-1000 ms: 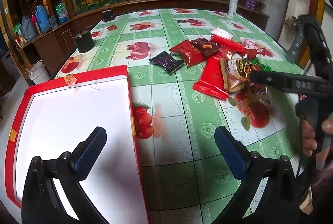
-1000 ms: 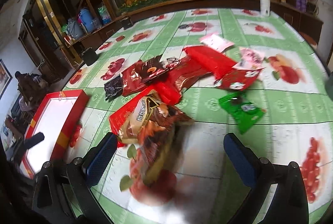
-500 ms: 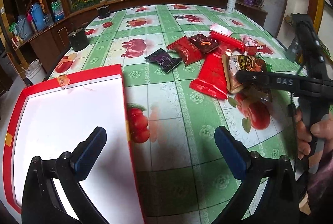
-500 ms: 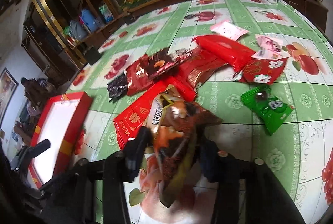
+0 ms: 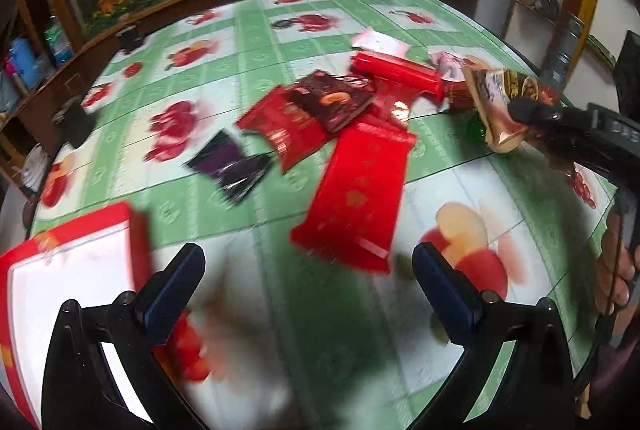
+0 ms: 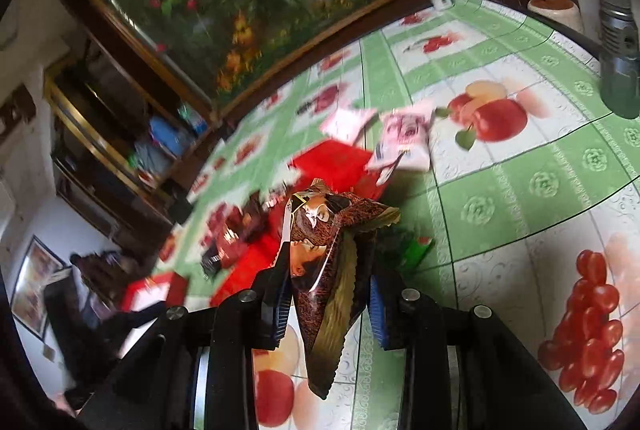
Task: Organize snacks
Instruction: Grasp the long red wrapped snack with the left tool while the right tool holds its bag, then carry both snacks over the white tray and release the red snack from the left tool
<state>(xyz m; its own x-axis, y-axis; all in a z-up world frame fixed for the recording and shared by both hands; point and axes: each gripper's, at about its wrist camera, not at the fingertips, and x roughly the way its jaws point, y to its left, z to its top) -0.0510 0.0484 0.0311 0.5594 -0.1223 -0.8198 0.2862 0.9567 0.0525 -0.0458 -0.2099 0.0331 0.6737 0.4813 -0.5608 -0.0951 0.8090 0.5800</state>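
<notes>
Round table under a green fruit-print cloth (image 5: 460,166), with a flower display behind the far edge and dark wooden shelving at upper left of the right wrist view.

Right gripper (image 6: 328,290): narrowing its jaws onto the brown snack bag (image 6: 332,254), pads pressing both sides of the crumpled foil. Bag at lower centre of the right wrist view, and at upper right of the left wrist view, seemingly lifted off the cloth.

Left gripper (image 5: 306,262): spread wide at the bottom of its frame, with nothing between the pads.

Red tray (image 5: 136,230) at lower left, white inside, apparently without snacks. Loose pile across mid-frame: 1 long red packet (image 5: 360,198), 1 dark purple sachet (image 5: 232,166), and several more red and brown packs overlapping.

Handling, as a judgement: light, soft, air-filled foil with a glossy and probably slippery skin. Likely to buckle, swing or slide under a pinch, with contents possibly crushable. Best taken across the crimped seam or a flat edge rather than the puffed belly. Enough squeeze to stop slipping, no more.
</notes>
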